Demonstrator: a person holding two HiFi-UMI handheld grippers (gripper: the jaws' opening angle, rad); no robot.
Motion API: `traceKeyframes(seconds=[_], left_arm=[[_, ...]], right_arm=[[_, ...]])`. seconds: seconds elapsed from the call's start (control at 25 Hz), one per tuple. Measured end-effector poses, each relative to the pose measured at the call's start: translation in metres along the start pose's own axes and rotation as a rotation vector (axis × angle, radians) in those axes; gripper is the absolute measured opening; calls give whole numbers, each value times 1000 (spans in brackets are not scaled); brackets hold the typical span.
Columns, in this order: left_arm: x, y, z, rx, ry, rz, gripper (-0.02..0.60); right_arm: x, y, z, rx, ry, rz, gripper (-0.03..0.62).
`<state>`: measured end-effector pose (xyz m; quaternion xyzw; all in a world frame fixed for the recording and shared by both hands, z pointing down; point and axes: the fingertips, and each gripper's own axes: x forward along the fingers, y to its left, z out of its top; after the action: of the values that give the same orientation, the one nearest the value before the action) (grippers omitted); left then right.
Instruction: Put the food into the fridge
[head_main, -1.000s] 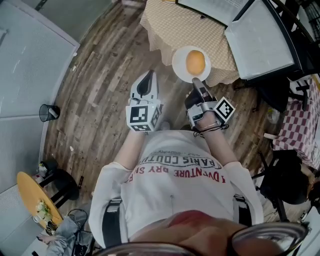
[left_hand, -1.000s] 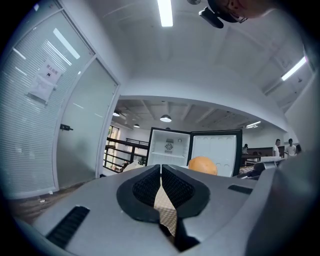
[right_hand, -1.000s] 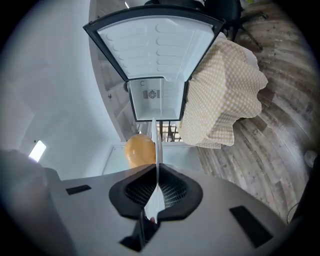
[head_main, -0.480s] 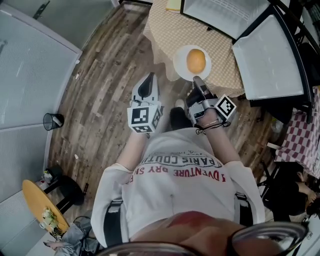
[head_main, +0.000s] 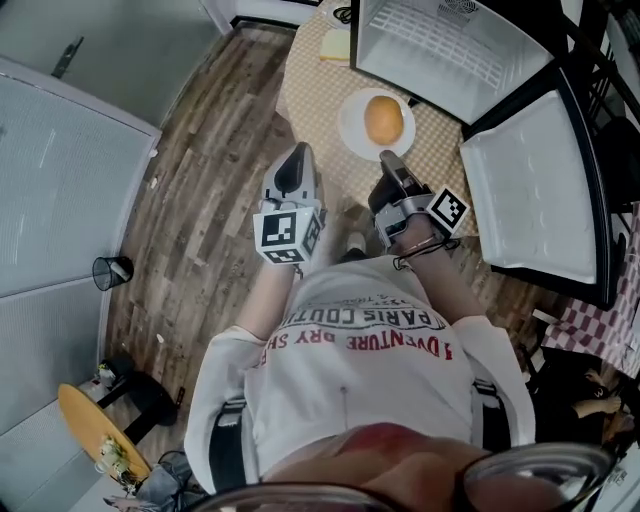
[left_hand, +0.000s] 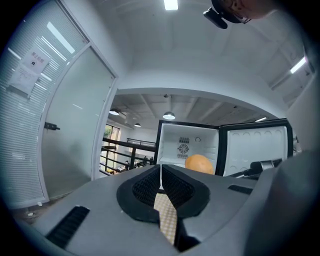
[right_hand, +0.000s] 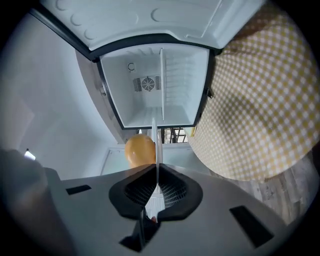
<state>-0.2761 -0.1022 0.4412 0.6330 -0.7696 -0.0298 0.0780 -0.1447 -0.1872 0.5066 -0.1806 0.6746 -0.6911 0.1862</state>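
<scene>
One small white fridge (head_main: 440, 45) stands open, its white door (head_main: 535, 190) swung wide beside it. Just in front of the fridge is a round table (head_main: 310, 90) under a yellow checked cloth. Over the cloth, near the fridge's open front, a round white plate (head_main: 350, 125) carries the round orange-yellow food (head_main: 384, 120). The right gripper (head_main: 388, 160) has its jaws closed tight on the plate's rim, on the side away from the fridge. The left gripper (head_main: 296, 155), farther from the fridge, has its jaws pressed together on nothing.

A black wire bin (head_main: 113, 270) stands on the wood floor (head_main: 210, 160) near a glass partition (head_main: 60, 190).
</scene>
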Motion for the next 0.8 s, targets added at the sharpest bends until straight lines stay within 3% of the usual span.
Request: traceKeyframes(seconds=[0.28,0.56,0.8], left_arm=[[78,-4,4,2,10,-36,28],[141,-20,6,0,38,-143,28],[199,-36,9,14,62,-290,28]], right_arm=[[45,0,55,-1,-27,1,34],[56,0,95,19,-133,-7,34],[67,3,133,9,-273,0,34]])
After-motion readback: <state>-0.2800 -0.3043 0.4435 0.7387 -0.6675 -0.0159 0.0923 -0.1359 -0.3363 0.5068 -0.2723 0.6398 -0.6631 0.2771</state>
